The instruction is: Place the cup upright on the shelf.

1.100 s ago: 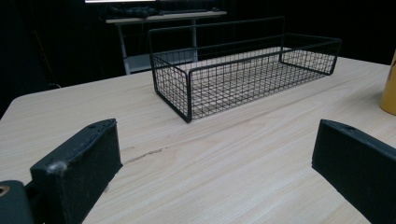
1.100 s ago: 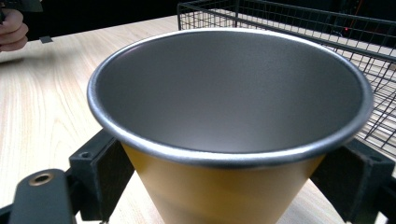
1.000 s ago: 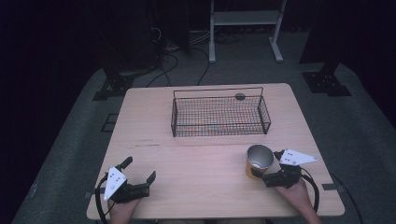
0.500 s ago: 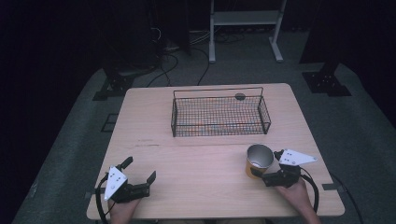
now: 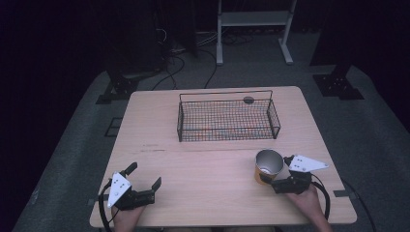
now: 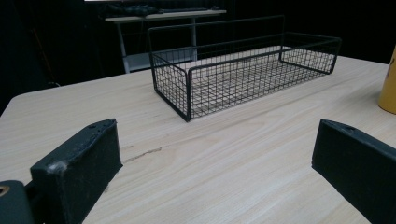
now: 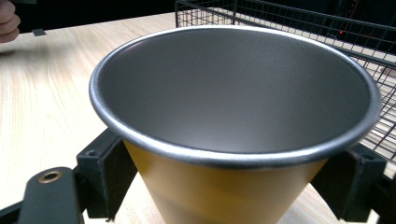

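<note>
A: High view first. Where's the cup?

B: Yellow cup (image 5: pixel 267 166) stands upright on the table (image 5: pixel 212 164), front right, w/ the right gripper (image 5: pixel 279 182) at its base. Wire basket (image 5: pixel 227 118) sits well apart toward the far edge. Left gripper (image 5: pixel 145 179) rests front left, jaws spread wide, nothing btwn them.

A: Left gripper view?

B: Both black jaws far apart over bare wood. Basket (image 6: pixel 243 70) ahead, cup (image 6: pixel 388 88) just a yellow sliver at the right edge.

A: Right gripper view?

B: Cup (image 7: pixel 233 140) sits btwn the jaws, grey inside, yellow outside. One pad (image 7: pixel 109 175) on each side of the cup wall, right up against it, so the jaws are clamped on the cup. Basket (image 7: pixel 299 23) behind. Fingers of the other hand (image 7: pixel 8 21) top left.
</note>
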Tool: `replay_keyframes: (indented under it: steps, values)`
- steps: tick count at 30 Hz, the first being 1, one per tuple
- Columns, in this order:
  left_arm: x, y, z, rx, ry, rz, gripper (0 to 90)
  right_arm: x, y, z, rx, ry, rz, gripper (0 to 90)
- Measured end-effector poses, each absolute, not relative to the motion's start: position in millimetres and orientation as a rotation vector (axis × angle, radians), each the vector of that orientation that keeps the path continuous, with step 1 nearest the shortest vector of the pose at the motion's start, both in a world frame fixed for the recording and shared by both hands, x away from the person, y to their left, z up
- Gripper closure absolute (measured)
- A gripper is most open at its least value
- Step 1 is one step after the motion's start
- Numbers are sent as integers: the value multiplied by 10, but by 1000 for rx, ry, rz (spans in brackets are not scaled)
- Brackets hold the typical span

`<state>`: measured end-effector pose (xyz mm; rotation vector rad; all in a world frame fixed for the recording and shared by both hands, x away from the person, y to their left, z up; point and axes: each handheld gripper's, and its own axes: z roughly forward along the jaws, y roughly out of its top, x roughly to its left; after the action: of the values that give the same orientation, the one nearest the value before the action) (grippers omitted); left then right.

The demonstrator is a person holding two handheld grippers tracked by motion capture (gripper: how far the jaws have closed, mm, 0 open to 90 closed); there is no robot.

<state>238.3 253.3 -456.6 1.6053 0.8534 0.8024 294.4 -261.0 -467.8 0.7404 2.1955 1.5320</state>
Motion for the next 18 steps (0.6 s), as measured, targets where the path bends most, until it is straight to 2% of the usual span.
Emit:
replay_keyframes:
  steps: [18]
  values:
    - [2386, 2527, -4566, 1607, 854, 801, 1, 2937, -2624, -4658, 747, 2182, 1530, 157]
